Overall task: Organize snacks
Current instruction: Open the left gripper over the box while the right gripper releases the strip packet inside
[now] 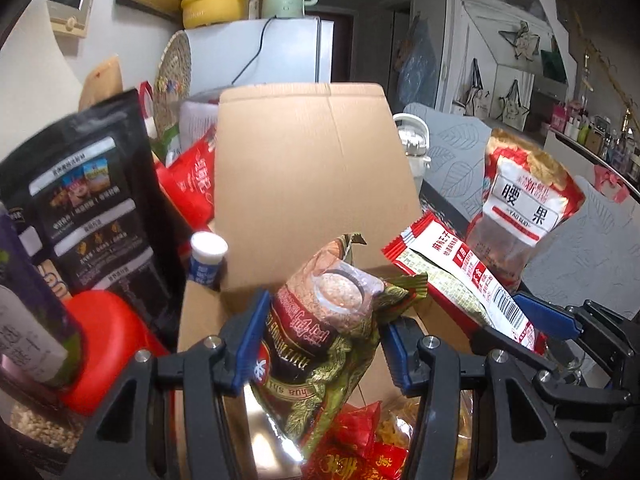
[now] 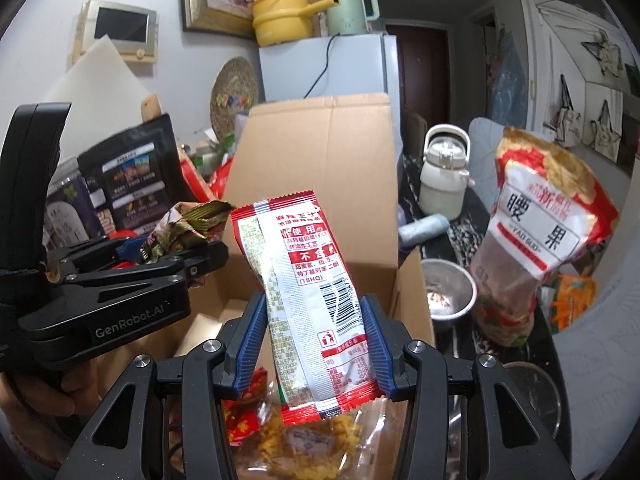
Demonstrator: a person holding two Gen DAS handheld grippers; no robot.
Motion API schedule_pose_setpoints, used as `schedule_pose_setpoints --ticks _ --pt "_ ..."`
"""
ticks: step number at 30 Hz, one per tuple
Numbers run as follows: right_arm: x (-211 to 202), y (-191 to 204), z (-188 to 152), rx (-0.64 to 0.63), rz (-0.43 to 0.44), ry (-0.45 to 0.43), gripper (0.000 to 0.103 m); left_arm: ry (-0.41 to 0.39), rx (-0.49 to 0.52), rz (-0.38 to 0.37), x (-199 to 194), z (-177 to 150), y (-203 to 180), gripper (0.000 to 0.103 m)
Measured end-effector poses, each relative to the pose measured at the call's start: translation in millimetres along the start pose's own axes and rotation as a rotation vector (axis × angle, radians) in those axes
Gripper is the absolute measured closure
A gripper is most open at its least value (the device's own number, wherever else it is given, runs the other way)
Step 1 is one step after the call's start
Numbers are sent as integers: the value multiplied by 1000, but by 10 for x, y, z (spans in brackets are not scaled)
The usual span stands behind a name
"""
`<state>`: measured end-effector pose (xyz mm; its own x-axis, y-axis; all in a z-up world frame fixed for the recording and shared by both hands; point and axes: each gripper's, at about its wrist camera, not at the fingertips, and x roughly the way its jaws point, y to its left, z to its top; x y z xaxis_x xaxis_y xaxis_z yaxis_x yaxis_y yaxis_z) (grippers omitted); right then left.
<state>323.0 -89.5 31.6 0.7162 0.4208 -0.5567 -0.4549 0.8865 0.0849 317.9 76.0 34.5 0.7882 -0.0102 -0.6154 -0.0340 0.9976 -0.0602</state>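
Black "GenRobot.AI" left gripper, cashew bag reading "YAO GUO", "(TBHQ)" on red-white packet

Open brown cardboard box: upright rear flap blocks far side. Box floor bare at back left, room there. Near end crowded with red wrapped sweets. Tall black pouch walls left; red-white cashew bag, steel bowl crowd right, gap seemingly narrow.

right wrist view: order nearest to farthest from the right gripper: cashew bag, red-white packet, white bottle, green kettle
1. red-white packet, clamped in the right gripper.
2. cashew bag, standing to the right.
3. white bottle, behind, right of the box.
4. green kettle, up on the fridge at the back.
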Motion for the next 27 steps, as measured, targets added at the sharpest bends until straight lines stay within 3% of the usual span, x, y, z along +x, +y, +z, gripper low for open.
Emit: schedule_pose_setpoints --ticks 24,26,27 --pt "373 -136 -125 34 -35 140 54 191 -31 40 519 -118 -25 49" --pt "367 -161 -120 43 -47 142 50 209 -25 38 550 -116 -37 33" --pt "354 -183 -121 52 -51 141 50 205 -26 33 551 -115 -37 16"
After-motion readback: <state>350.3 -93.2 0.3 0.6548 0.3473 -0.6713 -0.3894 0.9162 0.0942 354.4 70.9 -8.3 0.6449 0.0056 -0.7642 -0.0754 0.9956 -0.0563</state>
